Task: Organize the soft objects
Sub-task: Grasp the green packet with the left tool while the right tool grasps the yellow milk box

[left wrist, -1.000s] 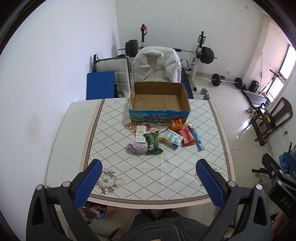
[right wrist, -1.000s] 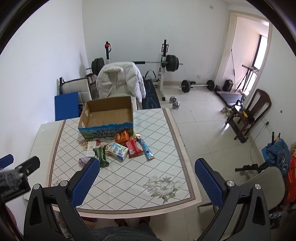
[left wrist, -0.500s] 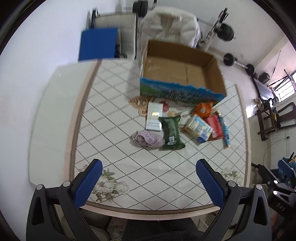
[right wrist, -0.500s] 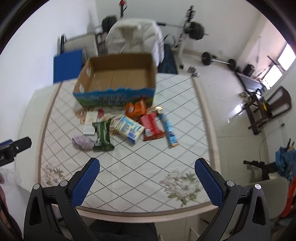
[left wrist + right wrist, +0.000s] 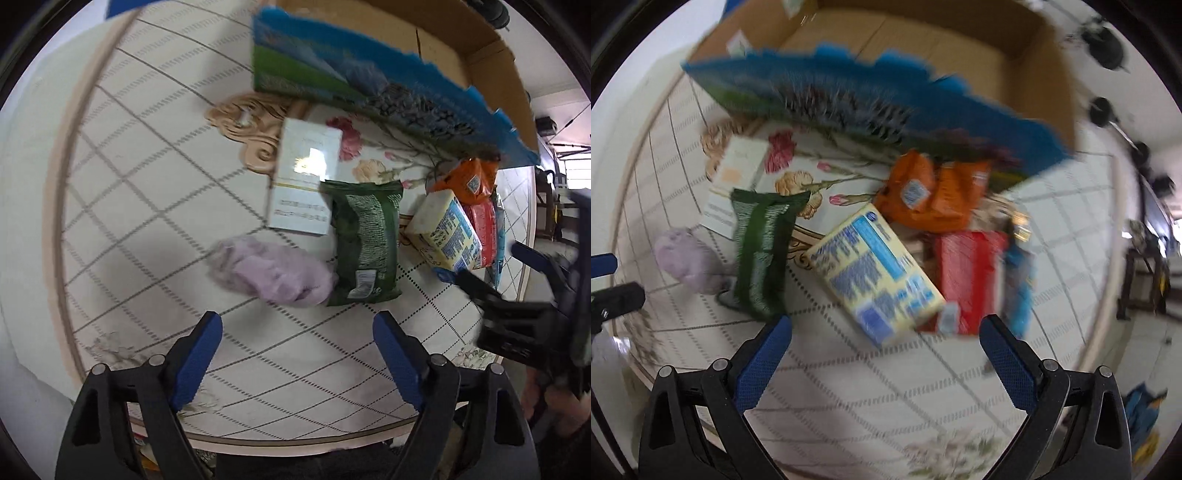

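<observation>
Several soft packs lie on the patterned table before an open cardboard box (image 5: 369, 85) (image 5: 942, 62). A lilac cloth bundle (image 5: 273, 273) (image 5: 687, 258) sits beside a green packet (image 5: 364, 240) (image 5: 761, 254). A white flat pack (image 5: 304, 181) lies behind them. To the right are a yellow-blue pack (image 5: 447, 232) (image 5: 875, 269), an orange bag (image 5: 934, 195), a red pack (image 5: 967, 273) and a blue bar (image 5: 1019, 288). My left gripper (image 5: 297, 334) hangs above the table just short of the lilac bundle; its jaws are closing with nothing between them. My right gripper (image 5: 884, 339) stands open just before the yellow-blue pack.
The table edge (image 5: 295, 439) runs close below the left gripper. The other gripper and a hand show at the right of the left wrist view (image 5: 535, 325). A wooden chair (image 5: 1145, 280) stands on the floor to the right of the table.
Both grippers have dropped towards the table and tilted down, so the packs now fill the views. The left jaws have narrowed. The room behind has slid out of view.
</observation>
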Tool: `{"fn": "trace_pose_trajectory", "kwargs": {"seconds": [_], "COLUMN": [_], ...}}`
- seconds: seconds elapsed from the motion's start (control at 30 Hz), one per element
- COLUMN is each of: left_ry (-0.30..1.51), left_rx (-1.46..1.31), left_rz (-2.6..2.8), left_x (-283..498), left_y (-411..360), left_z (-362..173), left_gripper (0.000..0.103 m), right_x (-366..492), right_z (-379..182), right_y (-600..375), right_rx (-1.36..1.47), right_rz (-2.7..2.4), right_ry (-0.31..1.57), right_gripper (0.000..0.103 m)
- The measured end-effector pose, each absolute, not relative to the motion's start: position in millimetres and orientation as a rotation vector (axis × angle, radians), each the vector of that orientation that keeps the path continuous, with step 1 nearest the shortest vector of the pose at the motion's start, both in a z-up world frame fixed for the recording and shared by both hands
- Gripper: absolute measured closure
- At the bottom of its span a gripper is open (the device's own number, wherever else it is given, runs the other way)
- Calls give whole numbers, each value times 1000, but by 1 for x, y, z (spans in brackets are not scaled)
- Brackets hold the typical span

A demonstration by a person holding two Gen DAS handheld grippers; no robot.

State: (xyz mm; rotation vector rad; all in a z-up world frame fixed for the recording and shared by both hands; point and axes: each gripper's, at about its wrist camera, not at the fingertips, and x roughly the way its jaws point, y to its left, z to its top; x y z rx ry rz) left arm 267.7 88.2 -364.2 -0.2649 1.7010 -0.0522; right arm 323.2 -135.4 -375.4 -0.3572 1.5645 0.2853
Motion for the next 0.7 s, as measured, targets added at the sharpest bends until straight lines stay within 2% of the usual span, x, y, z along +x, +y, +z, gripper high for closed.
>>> {"fn": "trace_pose_trajectory", "kwargs": {"seconds": [0.1,0.17,0.3,0.37,0.57,0.63,0.67,0.7], "left_ry": [1728,1737,1750,1758,1803,1816,1833,1846], "left_rx": [-267,-248,-229,-235,-196,-185,-175,-159], "left_rz": [-75,-83,-97,-117,-130,-121,-110,-89], "left_x": [276,281,292,297,307,312,312,313], "left_y": [76,68,53,42,11,5,4,3], "left_z": [-374,-378,-385,-390,-419,-430,-437,-443], "left_gripper": [21,21,20,20,21,42,58,66], "right_x": [336,339,339,331,313,313,314,315], "right_z": [-410,-419,-423,-426,-438,-444,-448,-453], "right_y": [-131,-133,-161,-179,-196,-198,-197,-198], "right_rx": [-360,-367,-156,-36,80,98,105,100], "right_rz": [320,293,193,119,105,108,119,120], "right_ry": [1642,1645,1749,1789,1775,1782,1789,1791], "right_gripper": [9,20,24,30,28,27,27,27]}}
